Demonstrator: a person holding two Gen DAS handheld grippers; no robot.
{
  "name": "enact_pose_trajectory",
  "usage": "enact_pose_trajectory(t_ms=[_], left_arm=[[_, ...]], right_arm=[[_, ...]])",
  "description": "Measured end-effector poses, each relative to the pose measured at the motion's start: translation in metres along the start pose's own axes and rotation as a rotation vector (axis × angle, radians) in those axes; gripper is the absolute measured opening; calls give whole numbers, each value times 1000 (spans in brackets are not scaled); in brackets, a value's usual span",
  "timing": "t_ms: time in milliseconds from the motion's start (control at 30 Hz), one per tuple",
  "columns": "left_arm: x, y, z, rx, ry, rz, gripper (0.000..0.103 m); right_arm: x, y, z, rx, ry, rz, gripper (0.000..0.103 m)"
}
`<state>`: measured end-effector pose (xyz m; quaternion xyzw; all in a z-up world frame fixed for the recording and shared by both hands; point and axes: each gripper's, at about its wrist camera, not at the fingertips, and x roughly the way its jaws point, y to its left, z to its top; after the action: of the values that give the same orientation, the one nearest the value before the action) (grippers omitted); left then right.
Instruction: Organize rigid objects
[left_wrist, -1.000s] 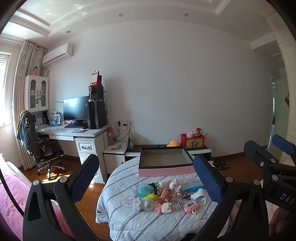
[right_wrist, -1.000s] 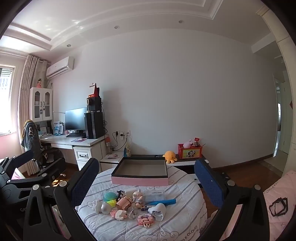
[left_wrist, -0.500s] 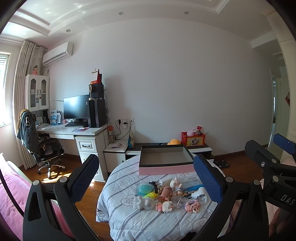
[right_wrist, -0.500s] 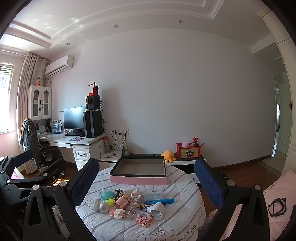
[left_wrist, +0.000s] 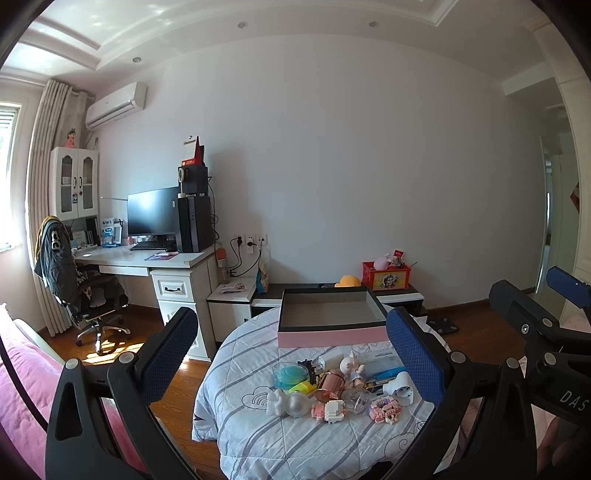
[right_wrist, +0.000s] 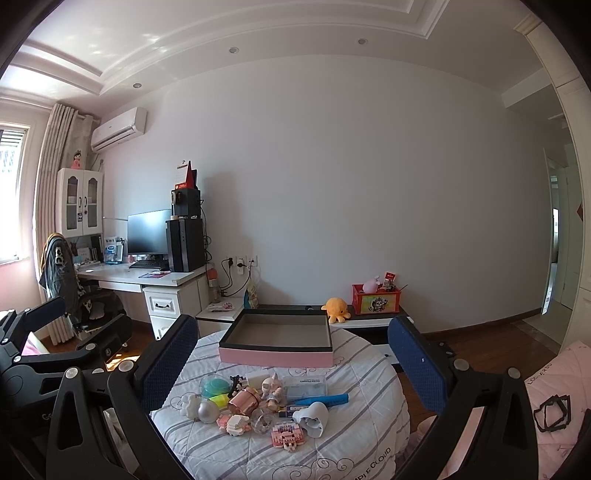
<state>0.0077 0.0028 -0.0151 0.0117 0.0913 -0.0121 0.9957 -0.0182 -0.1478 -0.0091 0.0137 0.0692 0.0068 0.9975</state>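
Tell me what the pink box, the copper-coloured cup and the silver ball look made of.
Pink box: probably cardboard, matte, with flat, thin walls. Copper-coloured cup: looks like polished metal or plated plastic, given its bright reflections. Silver ball: smooth, satin sheen; plastic or metal, cannot tell.

Open air hangs above the round table under its striped grey-white cloth (right_wrist: 354, 435), nothing overhead blocking a descent. The shallow pink-sided box with black rim (right_wrist: 277, 357) walls off the far edge, and a tight clutter of small toys (right_wrist: 258, 406) fills the middle, leaving bare cloth only along the near and right rim.
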Motion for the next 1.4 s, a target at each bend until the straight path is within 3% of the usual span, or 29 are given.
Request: enact_pose_trajectory(t_ms=[1400], left_arm=[[-8,7,3,10,-32,23,103]], right_arm=[[0,-1,-2,-5,-2,7,103]])
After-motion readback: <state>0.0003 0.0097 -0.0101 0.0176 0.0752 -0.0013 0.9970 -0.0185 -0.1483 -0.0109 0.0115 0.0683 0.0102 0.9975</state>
